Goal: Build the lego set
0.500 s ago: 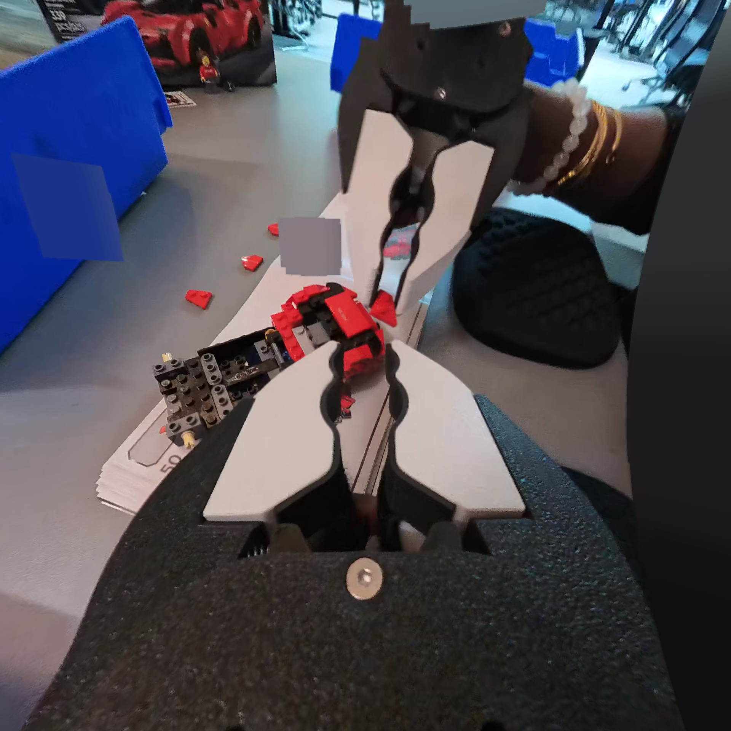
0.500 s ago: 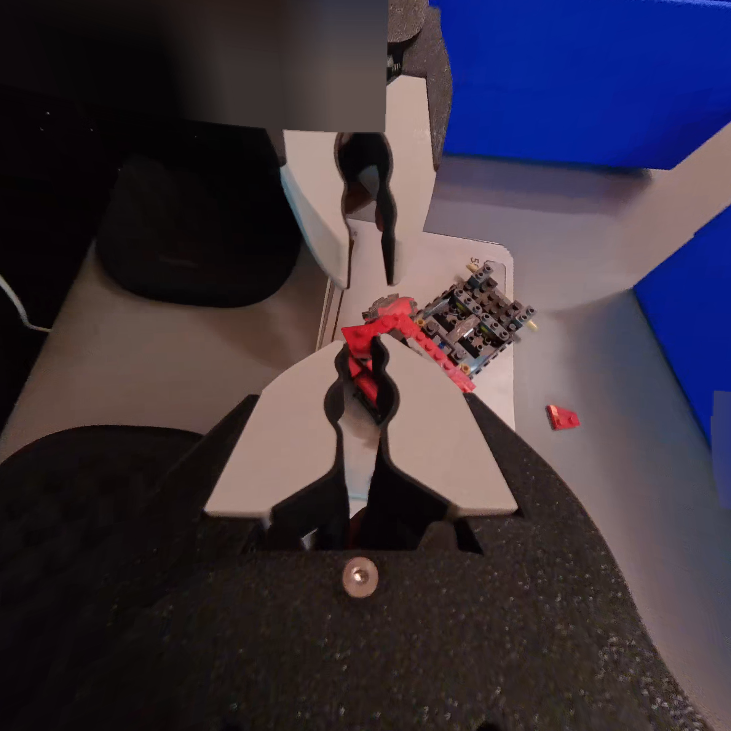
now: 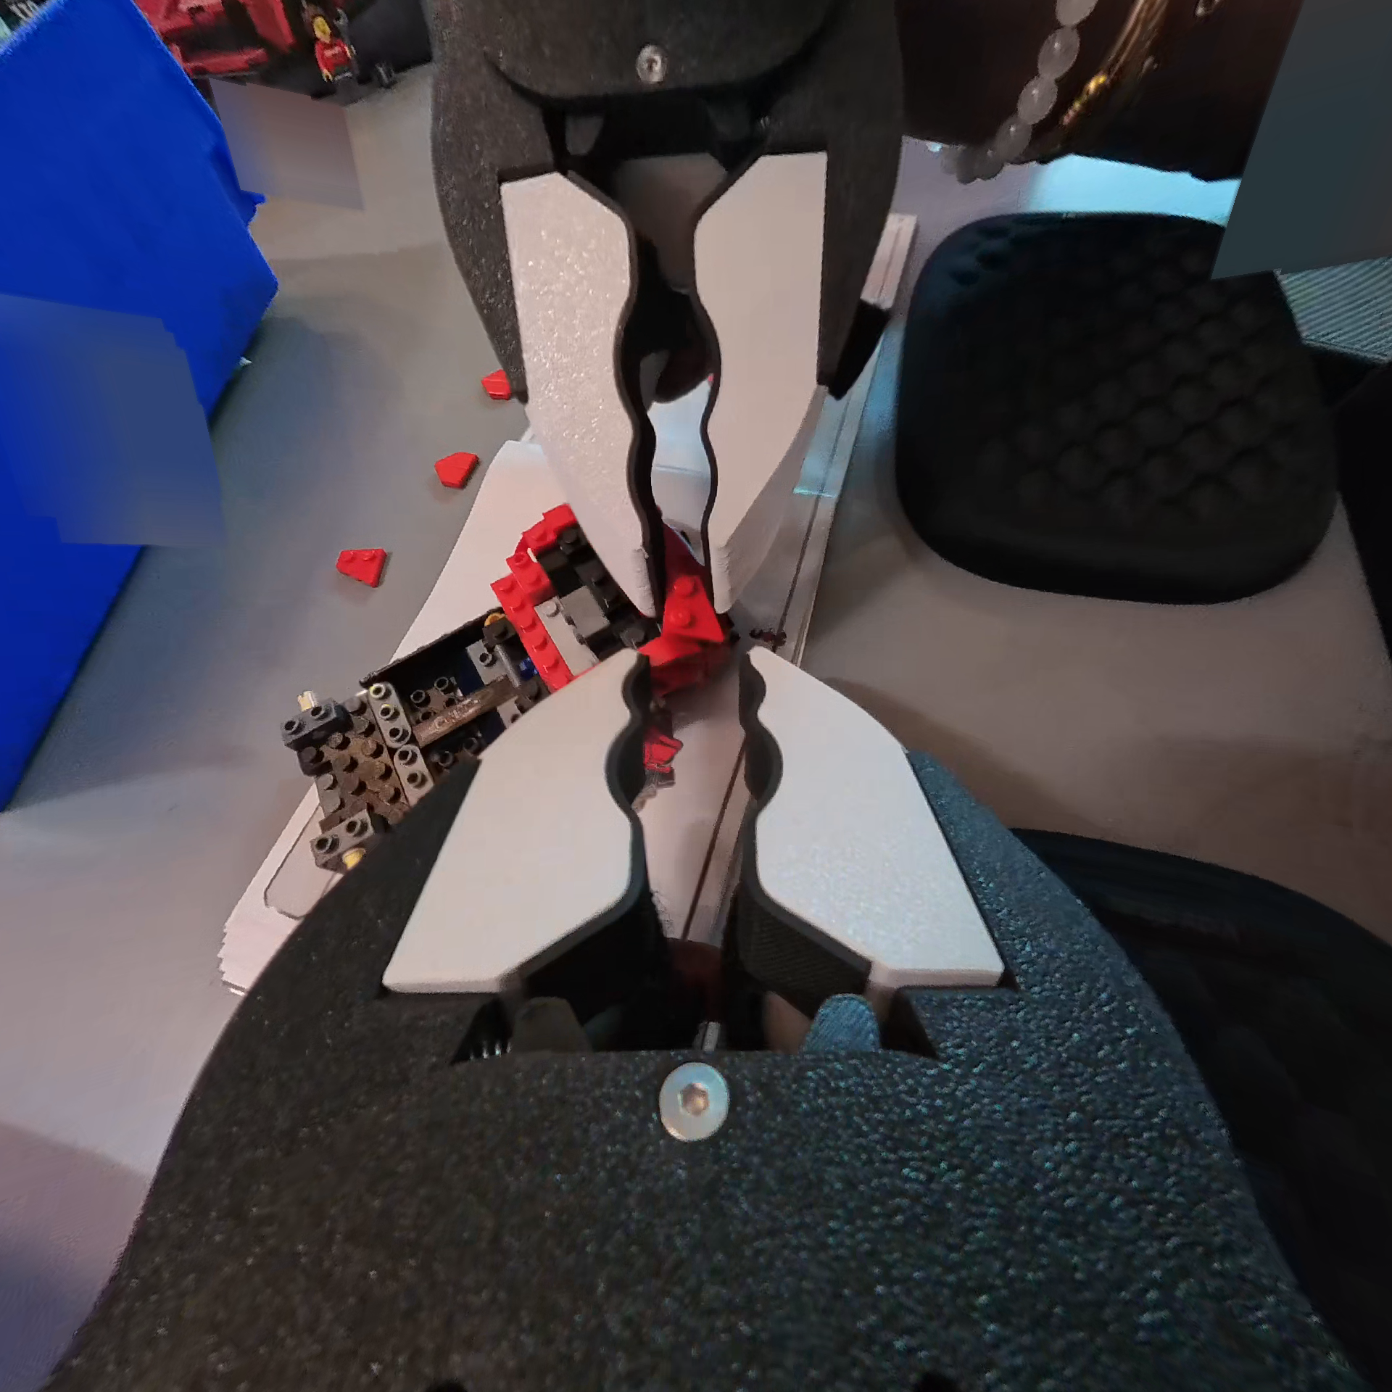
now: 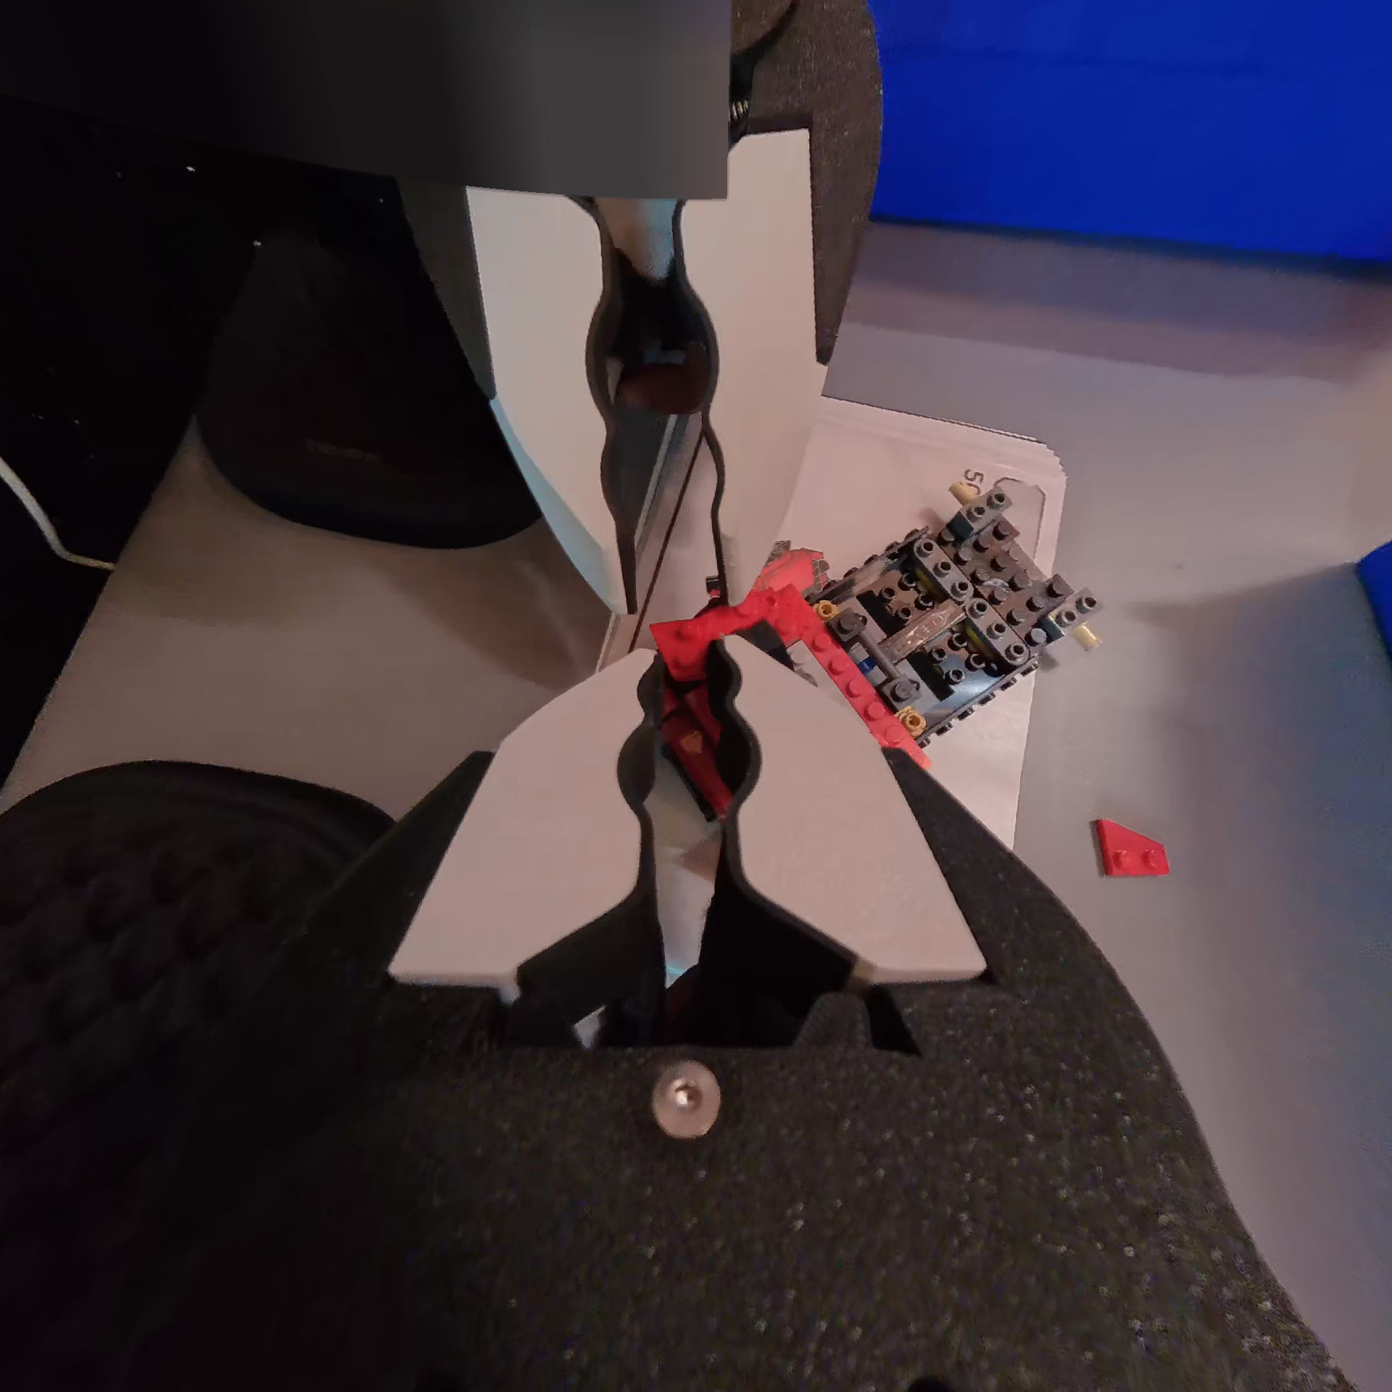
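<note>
- Item: part-built red, black and grey plastic brick car [image 3: 482, 678], lying on a white paper instruction booklet [image 3: 301, 896] on the grey surface [image 3: 188, 678].
- Axis, left wrist view: long axis runs approx 8 o'clock to 2 o'clock. Bare grey/black studded chassis end w/ a cream axle pin at 8; red bodywork end at 2, under both tongs. Car looks tipped, not flat on its underside; exact tilt unclear.
- Left tongs [image 3: 693, 663]: jaws part-open, narrow gap, tips either side of the red end. Contact likely, but grip vs. mere bracketing: cannot tell.
- Right tongs [image 4: 689, 655]: jaws nearly closed, pinching a red plate section [image 4: 682, 640] at the car's red end; seen from opposite, its tips come down on the same red cluster.
- Progress (est.): chassis core and some red side/nose plates done. No wheels, roof or full body panels visible, so roughly mid-build w/ plenty left.
- Loose stock: three small red wedge plates [image 3: 361, 565] on the surface at approx 10 o'clock of the car, well apart from it, not yet fitted.
- Other: blue fabric-like bin [image 3: 98, 339] at 9–10 o'clock; black padded cushion [image 3: 1115, 407] at 2 o'clock.
- Step in hand (est.): seating or adjusting a red piece at the nose, one tool bracing.
</note>
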Tool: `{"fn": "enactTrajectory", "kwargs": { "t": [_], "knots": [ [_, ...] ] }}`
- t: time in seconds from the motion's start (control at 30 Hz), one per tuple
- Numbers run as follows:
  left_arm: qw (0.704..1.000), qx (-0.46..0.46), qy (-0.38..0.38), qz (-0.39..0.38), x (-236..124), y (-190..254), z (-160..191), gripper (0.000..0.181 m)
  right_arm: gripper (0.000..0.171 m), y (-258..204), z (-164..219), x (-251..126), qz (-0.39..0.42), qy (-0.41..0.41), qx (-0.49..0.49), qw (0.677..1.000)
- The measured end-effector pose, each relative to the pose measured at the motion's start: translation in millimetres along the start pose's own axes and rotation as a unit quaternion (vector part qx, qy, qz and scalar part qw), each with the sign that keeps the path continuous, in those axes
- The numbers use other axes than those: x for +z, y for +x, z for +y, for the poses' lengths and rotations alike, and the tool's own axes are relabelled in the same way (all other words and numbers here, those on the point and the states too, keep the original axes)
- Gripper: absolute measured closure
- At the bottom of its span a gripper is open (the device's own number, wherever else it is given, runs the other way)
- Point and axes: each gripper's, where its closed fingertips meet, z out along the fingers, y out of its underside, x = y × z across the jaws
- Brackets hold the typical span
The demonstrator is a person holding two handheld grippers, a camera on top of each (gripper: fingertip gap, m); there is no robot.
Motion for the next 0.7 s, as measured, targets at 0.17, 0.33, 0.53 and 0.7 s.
{"fn": "enactTrajectory", "kwargs": {
  "t": [0.17,0.33,0.53,0.7],
  "knots": [
    [0.999,0.017,0.031,-0.022,-3,-1,-12,0.158,0.16,-3,-10,-3,-0.052,0.027,0.01,0.998],
    [0.998,0.04,0.039,-0.041,-4,-2,-17,0.166,0.16,-3,-14,-6,-0.074,0.047,0.033,0.996],
    [0.998,0.039,0.029,-0.033,-2,4,-15,0.166,0.16,-8,-10,-5,-0.1,0.037,0.047,0.993],
    [0.999,0.026,0.023,-0.037,-2,1,-13,0.166,0.157,-5,-9,-5,-0.078,0.037,0.051,0.995]
  ]
}}
